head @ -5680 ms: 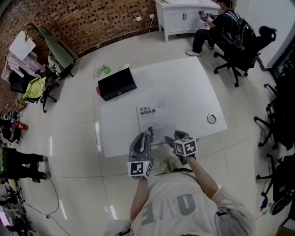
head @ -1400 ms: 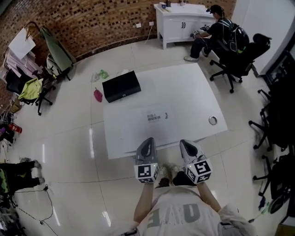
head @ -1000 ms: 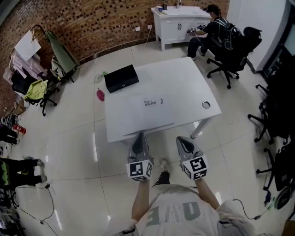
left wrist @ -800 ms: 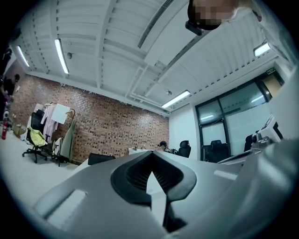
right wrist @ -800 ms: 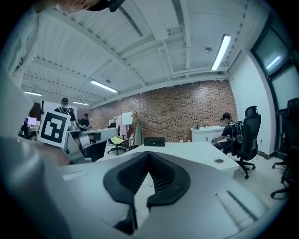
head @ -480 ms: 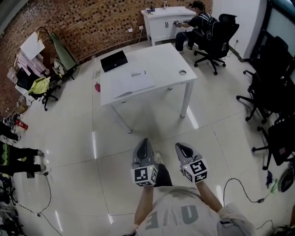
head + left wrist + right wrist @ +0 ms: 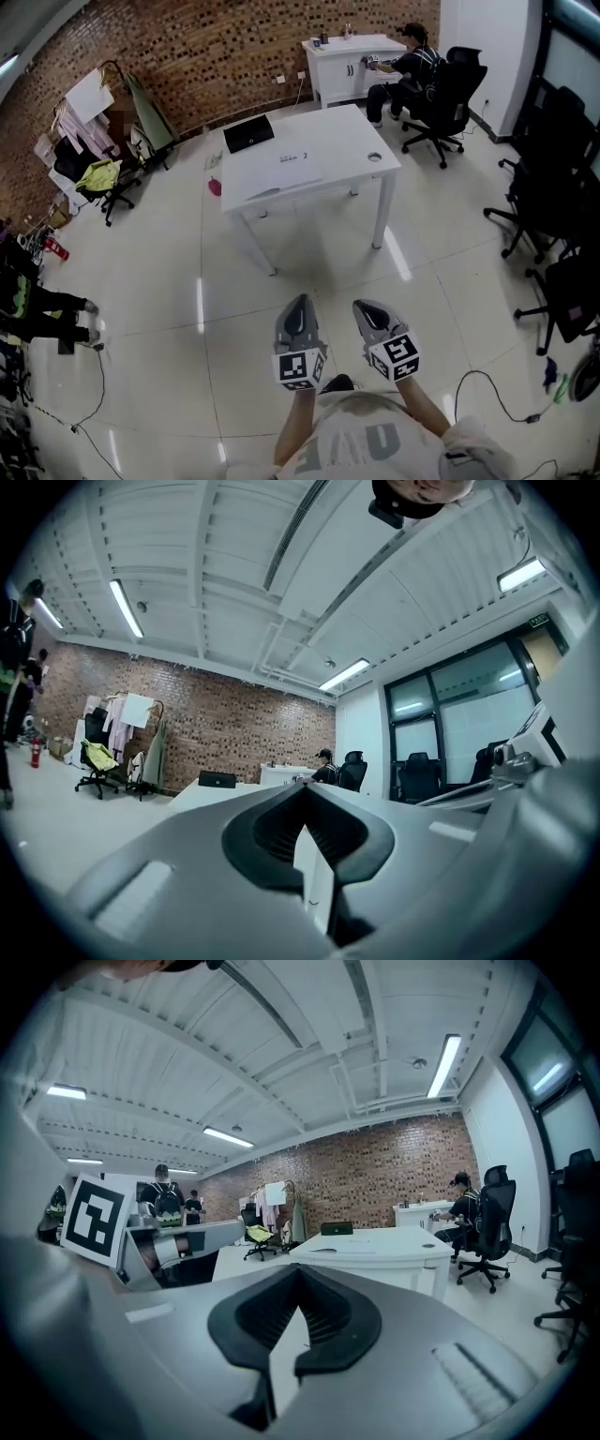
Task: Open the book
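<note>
The book [image 7: 284, 168] lies flat on the white table [image 7: 347, 141] far ahead of me, a pale face with a small line of dark print turned up. From here I cannot tell if it lies open. Both grippers hang over the floor tiles near my body, well away from the table. My left gripper [image 7: 298, 306] is shut with nothing in it, its jaws meeting at the tips [image 7: 305, 787]. My right gripper [image 7: 367, 310] is shut and empty too [image 7: 298, 1269], and points level toward the table [image 7: 375, 1241].
A black case [image 7: 248, 133] sits at the table's far left corner. A person [image 7: 410, 64] sits at a white cabinet [image 7: 342, 64] by the brick wall. Office chairs [image 7: 548, 202] line the right side. A cable [image 7: 483, 386] runs over the floor at right. Clothes and chairs [image 7: 98, 164] crowd the left.
I have backed away from the table, so it now stands farther off and smaller. Both grippers came back with me, still shut. Several seconds earlier they were at the book's near edge.
</note>
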`<state>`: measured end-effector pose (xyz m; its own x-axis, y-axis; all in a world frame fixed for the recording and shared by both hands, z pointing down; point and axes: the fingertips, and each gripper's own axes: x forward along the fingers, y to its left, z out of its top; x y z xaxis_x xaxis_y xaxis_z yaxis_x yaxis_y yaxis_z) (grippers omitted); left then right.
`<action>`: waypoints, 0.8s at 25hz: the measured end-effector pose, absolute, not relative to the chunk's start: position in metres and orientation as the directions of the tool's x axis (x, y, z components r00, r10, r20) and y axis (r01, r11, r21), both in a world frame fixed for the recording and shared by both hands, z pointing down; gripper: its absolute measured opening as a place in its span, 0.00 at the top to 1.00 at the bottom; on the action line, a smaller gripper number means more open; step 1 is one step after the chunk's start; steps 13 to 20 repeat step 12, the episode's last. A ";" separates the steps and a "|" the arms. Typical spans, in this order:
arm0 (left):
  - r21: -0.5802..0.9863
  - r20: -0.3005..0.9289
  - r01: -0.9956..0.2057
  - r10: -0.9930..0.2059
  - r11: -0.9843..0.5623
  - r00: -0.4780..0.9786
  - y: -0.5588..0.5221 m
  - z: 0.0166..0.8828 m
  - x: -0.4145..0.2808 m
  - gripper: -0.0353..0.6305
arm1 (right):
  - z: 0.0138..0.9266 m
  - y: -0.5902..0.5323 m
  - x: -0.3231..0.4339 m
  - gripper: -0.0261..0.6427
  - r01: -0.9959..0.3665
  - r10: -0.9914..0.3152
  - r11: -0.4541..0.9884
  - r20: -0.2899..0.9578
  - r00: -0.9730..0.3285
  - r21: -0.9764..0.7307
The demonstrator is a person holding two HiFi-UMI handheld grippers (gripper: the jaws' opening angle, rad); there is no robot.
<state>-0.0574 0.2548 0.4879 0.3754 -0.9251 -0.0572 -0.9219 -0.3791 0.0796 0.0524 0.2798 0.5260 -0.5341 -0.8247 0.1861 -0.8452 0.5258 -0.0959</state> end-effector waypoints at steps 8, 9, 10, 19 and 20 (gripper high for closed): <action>0.067 -0.034 -0.922 -0.924 -0.382 0.380 0.272 0.494 -0.046 0.92 | 0.530 0.298 0.061 0.96 -0.842 -0.822 0.530 0.183 -0.539 -0.103; 0.061 -0.033 -0.920 -0.922 -0.387 0.386 0.273 0.494 -0.042 0.92 | 0.533 0.298 0.063 0.96 -0.844 -0.823 0.526 0.185 -0.537 -0.106; 0.056 -0.031 -0.919 -0.920 -0.391 0.390 0.274 0.494 -0.039 0.92 | 0.535 0.299 0.065 0.96 -0.845 -0.824 0.523 0.188 -0.535 -0.110; 0.047 -0.025 -0.917 -0.918 -0.395 0.395 0.276 0.493 -0.035 0.92 | 0.538 0.301 0.068 0.96 -0.847 -0.825 0.519 0.192 -0.532 -0.115; 0.047 -0.025 -0.917 -0.918 -0.395 0.395 0.276 0.493 -0.035 0.92 | 0.538 0.301 0.068 0.96 -0.847 -0.825 0.519 0.192 -0.532 -0.115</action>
